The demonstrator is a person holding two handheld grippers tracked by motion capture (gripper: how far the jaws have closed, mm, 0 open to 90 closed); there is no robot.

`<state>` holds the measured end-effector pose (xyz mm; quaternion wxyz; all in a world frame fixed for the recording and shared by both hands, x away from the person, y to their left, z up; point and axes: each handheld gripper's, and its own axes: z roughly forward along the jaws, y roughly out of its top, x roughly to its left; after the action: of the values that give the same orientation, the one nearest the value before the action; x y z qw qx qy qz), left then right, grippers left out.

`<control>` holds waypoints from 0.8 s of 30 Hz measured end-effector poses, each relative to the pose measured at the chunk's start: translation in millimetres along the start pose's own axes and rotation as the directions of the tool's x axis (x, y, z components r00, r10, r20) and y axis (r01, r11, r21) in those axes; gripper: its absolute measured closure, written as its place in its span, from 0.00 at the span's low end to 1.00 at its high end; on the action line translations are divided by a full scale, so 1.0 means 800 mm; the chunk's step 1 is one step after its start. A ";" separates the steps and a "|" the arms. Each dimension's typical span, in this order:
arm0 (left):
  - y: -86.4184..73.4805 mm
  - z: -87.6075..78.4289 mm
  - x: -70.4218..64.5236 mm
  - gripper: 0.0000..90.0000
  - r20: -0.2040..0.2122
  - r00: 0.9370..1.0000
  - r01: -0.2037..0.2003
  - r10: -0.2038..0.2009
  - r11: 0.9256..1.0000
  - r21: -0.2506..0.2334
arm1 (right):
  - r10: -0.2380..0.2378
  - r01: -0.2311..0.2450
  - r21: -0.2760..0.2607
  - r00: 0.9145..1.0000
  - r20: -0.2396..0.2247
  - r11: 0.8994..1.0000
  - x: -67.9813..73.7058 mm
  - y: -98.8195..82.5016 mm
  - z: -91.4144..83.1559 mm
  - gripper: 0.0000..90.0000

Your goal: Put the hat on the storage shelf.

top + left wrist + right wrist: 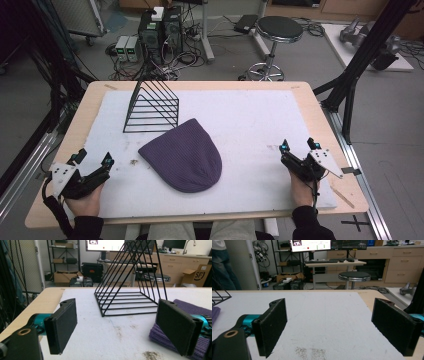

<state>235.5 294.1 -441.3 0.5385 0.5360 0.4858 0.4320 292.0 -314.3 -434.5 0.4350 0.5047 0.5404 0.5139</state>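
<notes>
Purple knit hat (pixel 184 156) flat on white mat (pixel 250 120), black wire rack (pixel 152 107) behind it, left gripper (pixel 93 158) and right gripper (pixel 299 146) either side, both wide open, empty.

My left gripper (pixel 93 159) at 8 o'clock and right gripper (pixel 298 145) at 4 o'clock hold jaws wide apart, empty.

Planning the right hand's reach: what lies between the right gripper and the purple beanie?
Nothing: in the high view, only bare white mat separates the right gripper from the purple beanie.
</notes>
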 end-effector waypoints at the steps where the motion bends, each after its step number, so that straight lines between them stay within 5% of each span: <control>1: 0.000 0.000 0.000 0.20 0.001 1.000 0.000 0.000 1.000 0.000 | 0.000 0.000 0.000 1.000 0.000 1.000 0.000 0.000 0.000 0.14; 13: 0.002 0.000 -0.001 0.20 0.026 1.000 0.009 -0.009 1.000 0.003 | -0.010 0.010 -0.010 1.000 -0.001 1.000 0.000 0.001 -0.002 0.14; 18: 0.008 0.003 -0.010 0.20 0.059 0.996 -0.074 0.073 0.997 0.012 | -0.002 0.002 -0.004 1.000 -0.002 1.000 -0.001 0.000 -0.002 0.14; 24: 0.017 0.012 -0.025 0.20 0.154 0.978 -0.152 0.144 0.987 0.043 | -0.004 0.004 -0.004 1.000 -0.010 1.000 -0.001 0.000 -0.002 0.14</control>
<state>242.7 273.9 -427.0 0.5253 0.6161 0.4143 0.4159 290.7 -314.9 -434.2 0.4343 0.5002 0.5424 0.5166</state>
